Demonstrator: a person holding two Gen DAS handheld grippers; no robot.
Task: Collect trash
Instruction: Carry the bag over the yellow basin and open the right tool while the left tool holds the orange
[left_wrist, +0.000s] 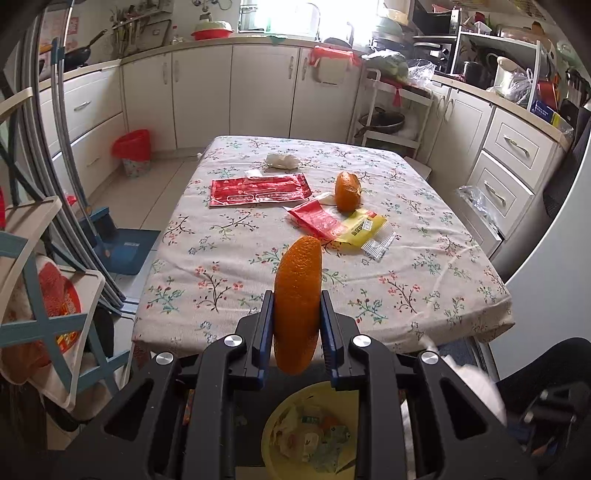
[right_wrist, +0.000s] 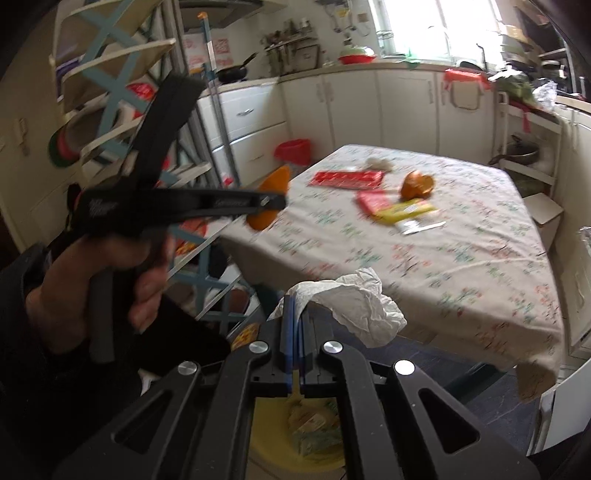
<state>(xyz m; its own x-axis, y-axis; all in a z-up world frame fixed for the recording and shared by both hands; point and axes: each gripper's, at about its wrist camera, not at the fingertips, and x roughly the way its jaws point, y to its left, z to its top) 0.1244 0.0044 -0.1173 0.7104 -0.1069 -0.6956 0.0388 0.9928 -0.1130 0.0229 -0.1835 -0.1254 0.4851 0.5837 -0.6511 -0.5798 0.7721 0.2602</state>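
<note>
Kitchen's pretty lived-in: the table with a floral tablecloth (left_wrist: 236, 280) sits mid-room, white cabinets (left_wrist: 266, 92) run along the wall behind it, a wire rack holding a dark pot (left_wrist: 382, 122) stands at its far right corner, and a blue dustpan (left_wrist: 125, 251) lies on the floor to its left.

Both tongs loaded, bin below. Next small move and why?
Probably open the left tongs to drop the orange peel: it hangs right above the yellow bin, which already holds wrappers. The right tongs, shut on a crumpled tissue, look close above it too and could follow.
</note>
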